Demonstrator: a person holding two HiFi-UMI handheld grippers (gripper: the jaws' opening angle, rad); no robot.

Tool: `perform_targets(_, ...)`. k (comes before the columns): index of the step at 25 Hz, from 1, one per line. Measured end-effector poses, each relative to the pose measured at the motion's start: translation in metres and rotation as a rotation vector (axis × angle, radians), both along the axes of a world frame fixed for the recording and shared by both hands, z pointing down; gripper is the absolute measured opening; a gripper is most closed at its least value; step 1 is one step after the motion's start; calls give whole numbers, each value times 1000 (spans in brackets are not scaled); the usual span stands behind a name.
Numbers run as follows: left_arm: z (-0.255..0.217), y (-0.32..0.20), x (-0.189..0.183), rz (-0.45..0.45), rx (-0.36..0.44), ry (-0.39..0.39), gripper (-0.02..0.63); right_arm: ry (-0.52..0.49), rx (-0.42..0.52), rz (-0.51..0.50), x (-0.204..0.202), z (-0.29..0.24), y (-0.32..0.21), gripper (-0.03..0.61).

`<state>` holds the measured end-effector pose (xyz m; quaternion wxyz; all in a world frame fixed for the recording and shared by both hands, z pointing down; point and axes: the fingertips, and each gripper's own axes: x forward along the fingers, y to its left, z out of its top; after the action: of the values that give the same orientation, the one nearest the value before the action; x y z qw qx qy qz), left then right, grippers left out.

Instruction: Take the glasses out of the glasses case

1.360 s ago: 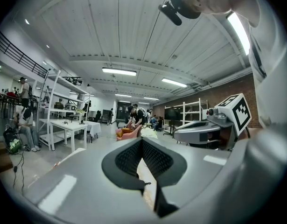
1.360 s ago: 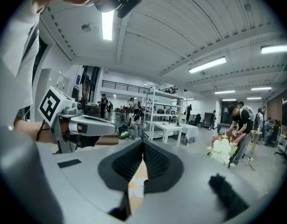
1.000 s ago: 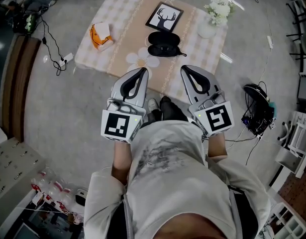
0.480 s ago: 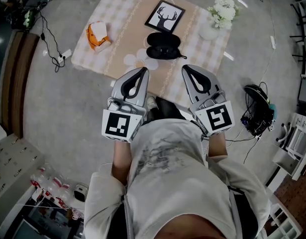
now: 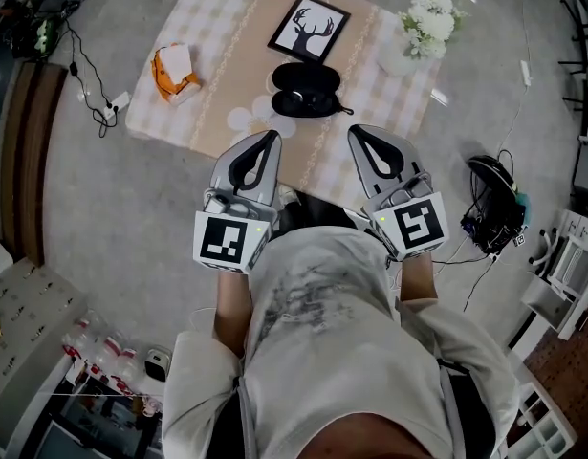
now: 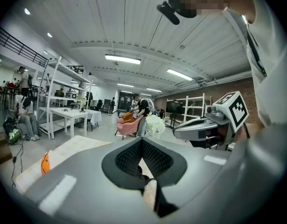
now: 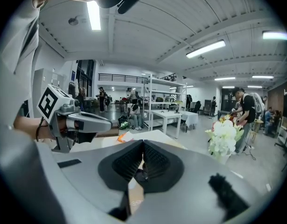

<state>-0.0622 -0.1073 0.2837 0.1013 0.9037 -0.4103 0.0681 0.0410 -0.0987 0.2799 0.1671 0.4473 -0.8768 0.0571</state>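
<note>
The left gripper (image 5: 271, 138) and right gripper (image 5: 357, 134) hover side by side, jaws pressed together on nothing (poised, probably, for the reach), short of the black glasses case (image 5: 306, 91) on the checked tablecloth (image 5: 212, 51).

Your way to the case (image 5: 305, 102) clear over the near table (image 5: 207, 103) edge, frame (image 5: 309, 28) just behind it, flowers (image 5: 420, 29) off to your right, orange object (image 5: 175, 70) well left.

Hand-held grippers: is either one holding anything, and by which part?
Nothing is held. The left hand-held gripper and the right hand-held gripper are both shut on nothing, well apart from the glasses case ahead of them.
</note>
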Motion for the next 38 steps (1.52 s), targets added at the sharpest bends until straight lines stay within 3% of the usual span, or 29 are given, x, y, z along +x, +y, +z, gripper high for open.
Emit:
perform_targets(16, 41, -28, 15, 4, -89, -28, 9, 62, -72, -44, 13, 45, -32, 18)
perform_targets(38, 101, -50, 24, 33, -203, -48, 9, 151, -116, -206, -5, 101, -69, 18)
